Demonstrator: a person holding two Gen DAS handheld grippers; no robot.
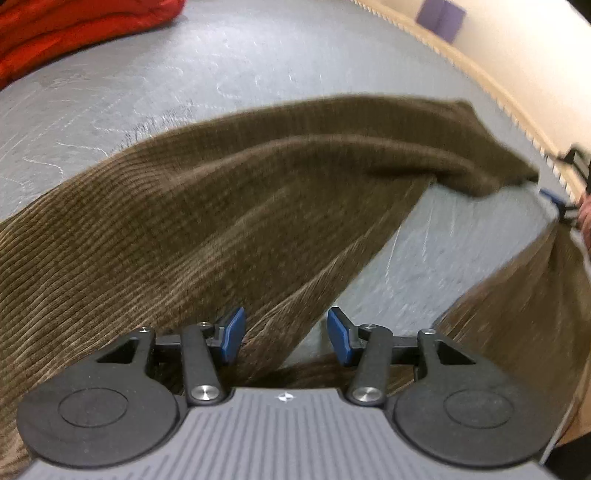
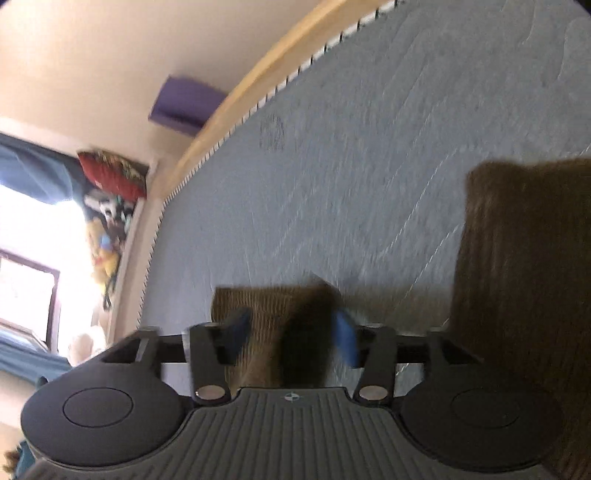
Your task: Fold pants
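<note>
Brown corduroy pants (image 1: 207,206) are lifted and stretched across the grey mattress (image 1: 184,74). My left gripper (image 1: 286,334) has its blue pads (image 1: 232,334) apart, with a fold of the pants lying between them against the left pad. My right gripper (image 2: 291,334) also has a bunch of the fabric (image 2: 280,325) between its pads, which stand apart; more fabric (image 2: 517,277) hangs at the right. The right gripper also shows at the far right of the left wrist view (image 1: 557,201), at the end of the stretched cloth. Both views are motion blurred.
A red blanket (image 1: 66,29) lies on the mattress at the far left. A wooden bed frame (image 2: 258,77) and cream wall border the mattress, with a purple patch (image 2: 184,105) on the wall. A window and toys (image 2: 107,221) are beyond the bed.
</note>
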